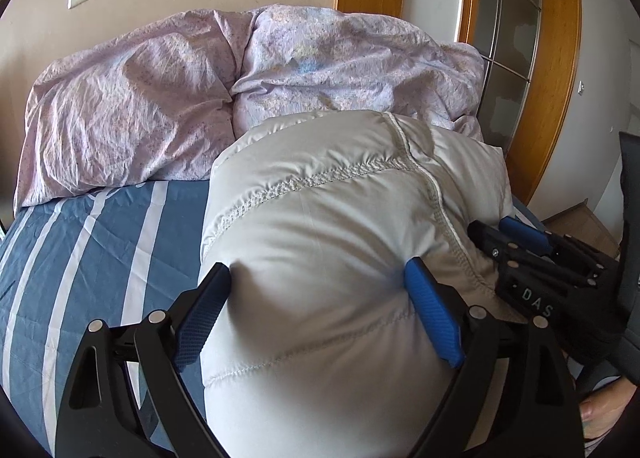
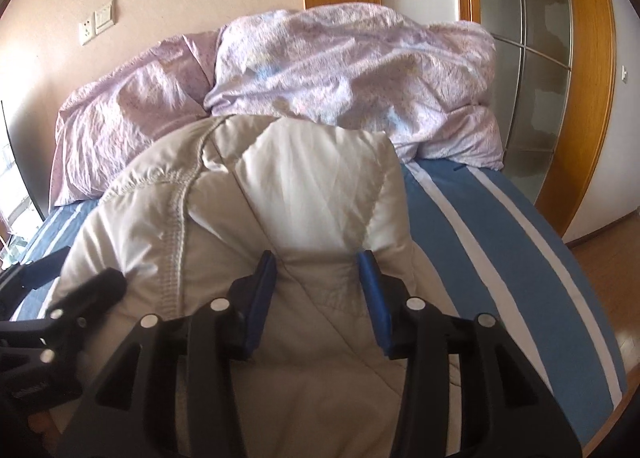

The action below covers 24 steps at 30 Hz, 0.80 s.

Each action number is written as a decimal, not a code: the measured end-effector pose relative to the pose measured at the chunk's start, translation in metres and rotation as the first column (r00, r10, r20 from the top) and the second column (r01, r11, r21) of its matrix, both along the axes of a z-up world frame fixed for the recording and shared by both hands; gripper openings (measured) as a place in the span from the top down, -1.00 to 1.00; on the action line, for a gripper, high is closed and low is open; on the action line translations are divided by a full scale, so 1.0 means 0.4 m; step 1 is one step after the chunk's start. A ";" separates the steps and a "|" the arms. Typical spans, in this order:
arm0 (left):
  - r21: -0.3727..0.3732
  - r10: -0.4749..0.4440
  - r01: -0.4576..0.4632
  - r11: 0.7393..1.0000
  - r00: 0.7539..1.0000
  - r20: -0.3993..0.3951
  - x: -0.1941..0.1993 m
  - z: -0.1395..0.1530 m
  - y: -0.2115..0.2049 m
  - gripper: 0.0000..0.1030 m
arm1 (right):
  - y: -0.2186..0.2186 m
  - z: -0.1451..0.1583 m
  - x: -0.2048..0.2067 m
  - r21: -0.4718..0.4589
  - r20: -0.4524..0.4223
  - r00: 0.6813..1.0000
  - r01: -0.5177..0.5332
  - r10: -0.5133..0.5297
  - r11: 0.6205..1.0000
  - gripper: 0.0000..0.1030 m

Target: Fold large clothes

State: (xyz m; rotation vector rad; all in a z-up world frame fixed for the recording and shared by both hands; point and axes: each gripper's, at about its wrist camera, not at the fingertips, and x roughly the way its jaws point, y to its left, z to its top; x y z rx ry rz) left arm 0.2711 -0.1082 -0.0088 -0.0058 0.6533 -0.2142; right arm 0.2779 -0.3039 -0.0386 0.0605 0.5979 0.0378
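A puffy white quilted jacket [image 1: 320, 209] lies bundled on the blue-striped bed sheet [image 1: 80, 242]. In the left wrist view my left gripper [image 1: 318, 268] spans a thick bulge of it, both blue pads dented into the fabric. Just to its right, my right gripper [image 1: 494, 227] bites the jacket's edge near a stitched seam. In the right wrist view the right gripper [image 2: 317, 258] pinches a narrower fold of the jacket [image 2: 320, 185], which flares wider past the fingertips. The left gripper [image 2: 72, 278] shows at the left edge of that view.
A crumpled lilac duvet [image 1: 340, 65] and a matching pillow [image 1: 120, 109] fill the head of the bed against the wall. A wooden-framed glass door [image 2: 520, 57] stands to the right, with wood floor [image 2: 600, 258] beside the bed. A person's hand [image 1: 600, 414] shows low right.
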 end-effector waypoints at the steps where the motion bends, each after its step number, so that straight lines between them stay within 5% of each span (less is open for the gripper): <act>1: 0.004 0.001 -0.001 1.000 1.000 -0.001 0.003 -0.003 -0.004 -0.76 | -0.005 -0.007 0.006 0.004 -0.005 1.000 0.001 -0.001 1.000 0.10; 24: 0.054 0.053 -0.051 0.997 0.998 -0.021 0.102 -0.088 -0.063 -0.95 | -0.027 -0.113 0.152 0.022 -0.105 0.994 -0.005 0.008 1.000 -0.07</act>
